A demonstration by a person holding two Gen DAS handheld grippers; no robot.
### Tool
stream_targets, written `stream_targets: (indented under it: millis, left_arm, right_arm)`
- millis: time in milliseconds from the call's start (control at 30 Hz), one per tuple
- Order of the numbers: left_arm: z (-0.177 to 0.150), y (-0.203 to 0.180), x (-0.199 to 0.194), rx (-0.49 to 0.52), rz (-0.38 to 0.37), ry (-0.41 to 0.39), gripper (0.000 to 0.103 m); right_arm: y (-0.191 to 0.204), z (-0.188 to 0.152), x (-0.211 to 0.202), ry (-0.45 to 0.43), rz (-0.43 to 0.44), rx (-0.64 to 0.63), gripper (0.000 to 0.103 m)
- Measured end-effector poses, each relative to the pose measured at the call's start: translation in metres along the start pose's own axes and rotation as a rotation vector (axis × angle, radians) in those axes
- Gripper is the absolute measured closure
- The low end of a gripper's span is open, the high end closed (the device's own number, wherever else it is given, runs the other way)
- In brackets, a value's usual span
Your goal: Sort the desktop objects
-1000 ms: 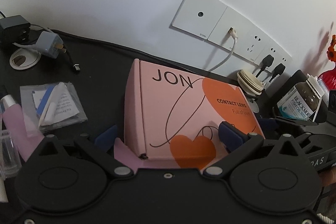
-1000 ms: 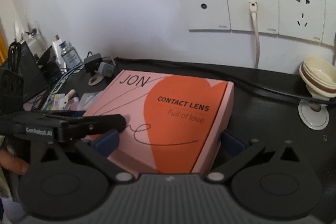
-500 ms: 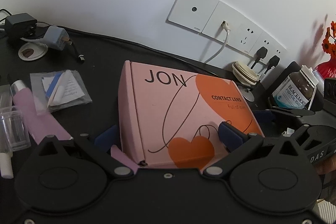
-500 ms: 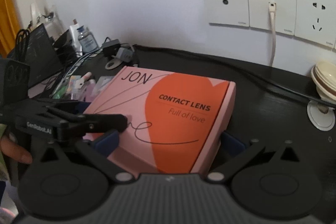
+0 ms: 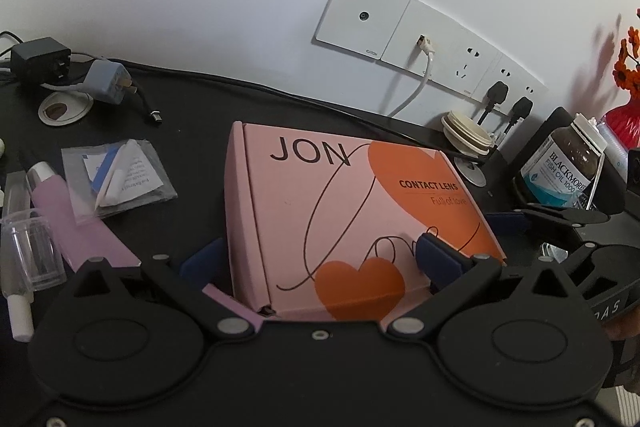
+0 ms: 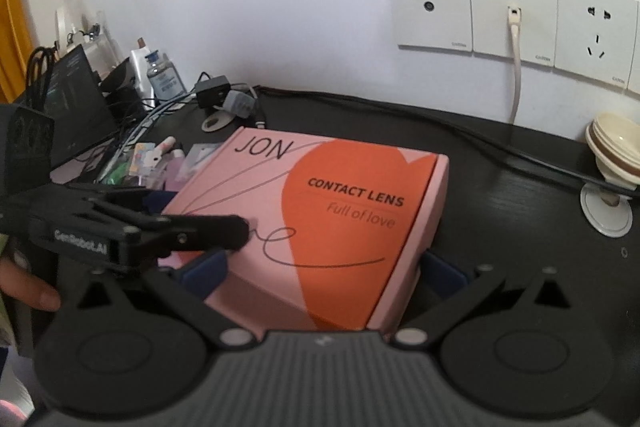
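Your table [image 5: 192, 115] carries the pink box [image 5: 344, 211] flat at its middle. Your left tool [image 5: 320, 259] straddles the box's near left corner, one pad at its side, one on its lid; your right tool [image 6: 324, 267] clamps its two sides. Only the left view shows the bottle [image 5: 568, 167]; only the right shows the left tool's arm over the lid.
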State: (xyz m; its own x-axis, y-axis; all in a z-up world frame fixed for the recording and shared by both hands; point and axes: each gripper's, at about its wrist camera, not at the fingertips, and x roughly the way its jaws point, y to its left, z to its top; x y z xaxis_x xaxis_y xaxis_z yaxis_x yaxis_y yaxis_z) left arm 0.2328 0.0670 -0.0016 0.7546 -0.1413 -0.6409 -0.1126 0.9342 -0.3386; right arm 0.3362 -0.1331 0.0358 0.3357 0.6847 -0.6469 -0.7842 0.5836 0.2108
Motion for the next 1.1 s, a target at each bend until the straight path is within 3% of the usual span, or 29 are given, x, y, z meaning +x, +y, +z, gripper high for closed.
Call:
stream_targets:
  millis: [367, 500, 633, 700, 833, 1100]
  left_arm:
    - [0.004, -0.002, -0.007, 0.006, 0.064, -0.03, 0.0]
    - [0.002, -0.002, -0.021, 0.005, 0.087, -0.071, 0.0]
    - [-0.004, -0.002, -0.032, 0.055, 0.121, -0.09, 0.0]
    - [-0.004, 0.0, -0.028, 0.068, 0.152, -0.073, 0.0]
    - [0.004, 0.001, -0.015, 0.046, 0.165, -0.069, 0.0]
    - [0.035, -0.011, 0.019, 0.086, 0.193, -0.081, 0.0]
  right_arm:
    - [0.007, -0.003, -0.012, -0.079, -0.064, 0.036, 0.001]
    - [0.003, -0.004, -0.011, -0.063, -0.109, 0.062, 0.001]
    - [0.014, -0.01, -0.018, -0.076, -0.089, 0.004, 0.001]
    - [0.026, -0.016, -0.018, -0.061, -0.095, -0.076, 0.001]
    - [0.046, -0.023, -0.001, -0.03, -0.197, -0.215, 0.001]
    - [0.046, -0.012, 0.023, -0.069, -0.282, -0.165, 0.001]
